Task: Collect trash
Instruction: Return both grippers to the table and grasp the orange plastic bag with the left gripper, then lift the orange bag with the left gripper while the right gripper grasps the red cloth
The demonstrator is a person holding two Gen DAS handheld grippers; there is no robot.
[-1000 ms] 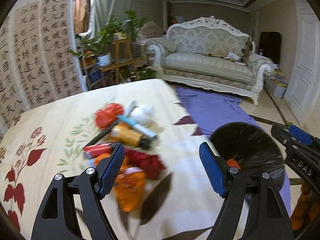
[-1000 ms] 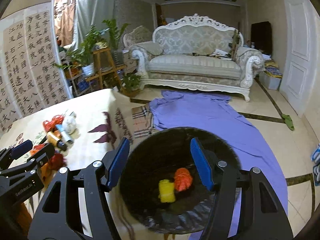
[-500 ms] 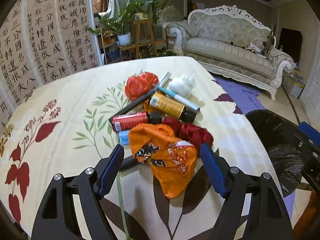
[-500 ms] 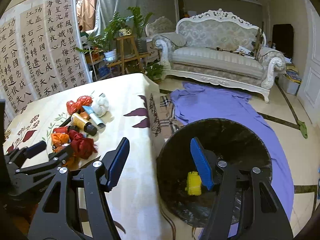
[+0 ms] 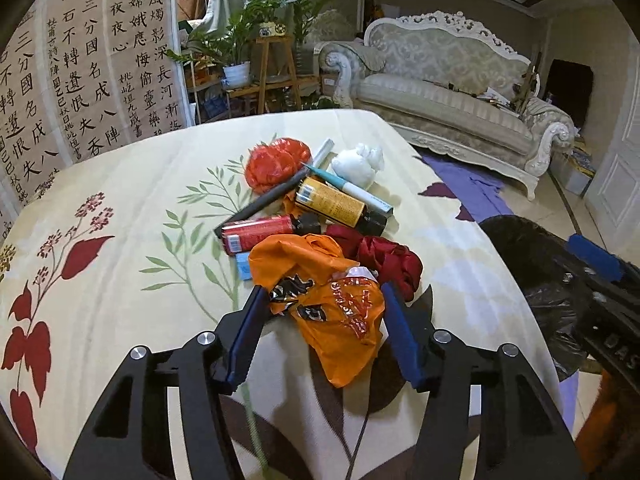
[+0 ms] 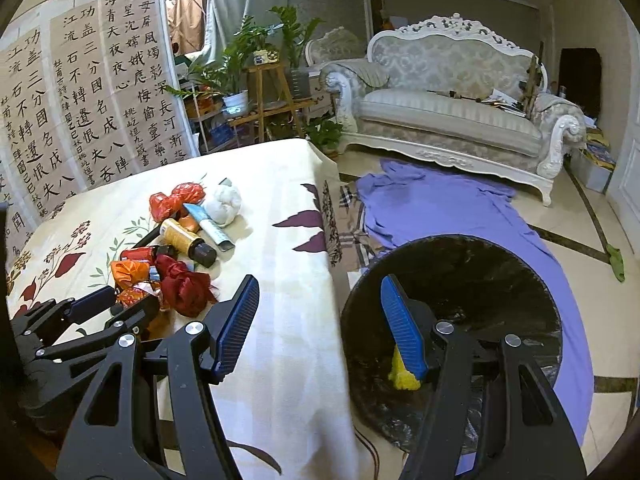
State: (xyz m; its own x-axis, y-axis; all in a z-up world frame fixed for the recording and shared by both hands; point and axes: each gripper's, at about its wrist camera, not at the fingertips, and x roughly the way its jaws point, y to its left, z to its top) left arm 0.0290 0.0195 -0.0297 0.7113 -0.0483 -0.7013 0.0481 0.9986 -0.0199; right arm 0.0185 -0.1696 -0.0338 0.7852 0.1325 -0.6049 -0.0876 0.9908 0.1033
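A pile of trash lies on the floral tablecloth [image 5: 120, 208]: an orange plastic bag [image 5: 328, 304] in front, a dark red crumpled bag [image 5: 388, 260], a red can [image 5: 260, 234], a yellow bottle [image 5: 332, 202], a red-orange wrapper [image 5: 276, 162] and a white wad [image 5: 358, 162]. My left gripper [image 5: 322, 332] is open, its fingers either side of the orange bag. My right gripper [image 6: 316, 324] is open and empty, over the table edge beside the black-lined bin [image 6: 480, 280], which holds a yellow piece [image 6: 402, 376].
The bin [image 5: 532, 264] stands on the floor right of the table, on a purple cloth [image 6: 440, 208]. A white sofa [image 6: 452, 116] is behind, with plants on wooden stands [image 6: 264, 80] and a calligraphy screen [image 6: 80, 92] at left.
My left gripper swung from the bin back over the table and dropped around the orange bag, its jaws narrowing. My right gripper turned left toward the table.
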